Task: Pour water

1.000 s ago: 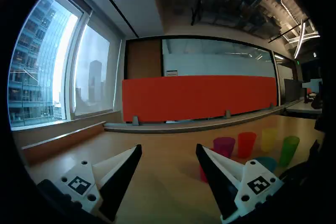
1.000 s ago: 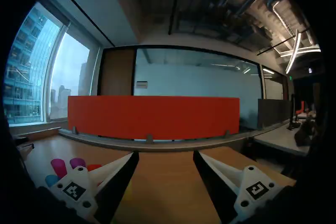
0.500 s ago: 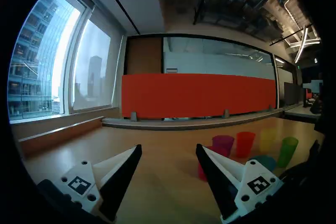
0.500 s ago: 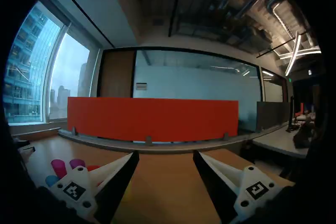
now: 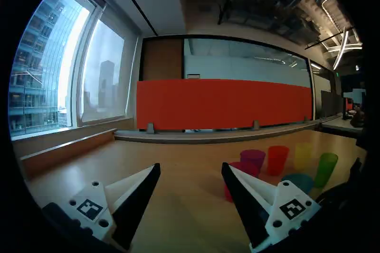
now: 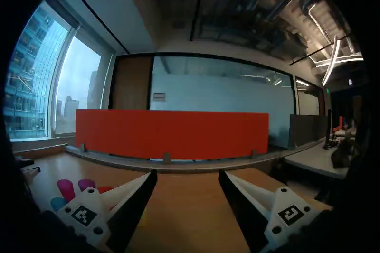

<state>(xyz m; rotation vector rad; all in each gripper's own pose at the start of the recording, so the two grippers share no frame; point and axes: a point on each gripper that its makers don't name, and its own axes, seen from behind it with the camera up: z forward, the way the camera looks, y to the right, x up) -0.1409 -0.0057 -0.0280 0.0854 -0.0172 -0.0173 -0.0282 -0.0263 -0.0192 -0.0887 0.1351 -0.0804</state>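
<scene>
In the left gripper view, several coloured plastic cups stand on the wooden table to the right: a purple cup, an orange-red cup, a yellow cup, a green cup, a teal cup and a red cup partly behind the right finger. My left gripper is open above the table, holding nothing. In the right gripper view, my right gripper is open and holds nothing; a pink cup, a purple cup and a blue cup peek out at lower left.
A long orange divider panel runs along the table's far edge. Large windows lie to the left, with a wooden ledge below them. Another desk with dark objects stands to the right.
The left gripper view has tilted slightly, with the divider sitting a little higher than before. The right gripper view barely shifts. Both grippers stay open.
</scene>
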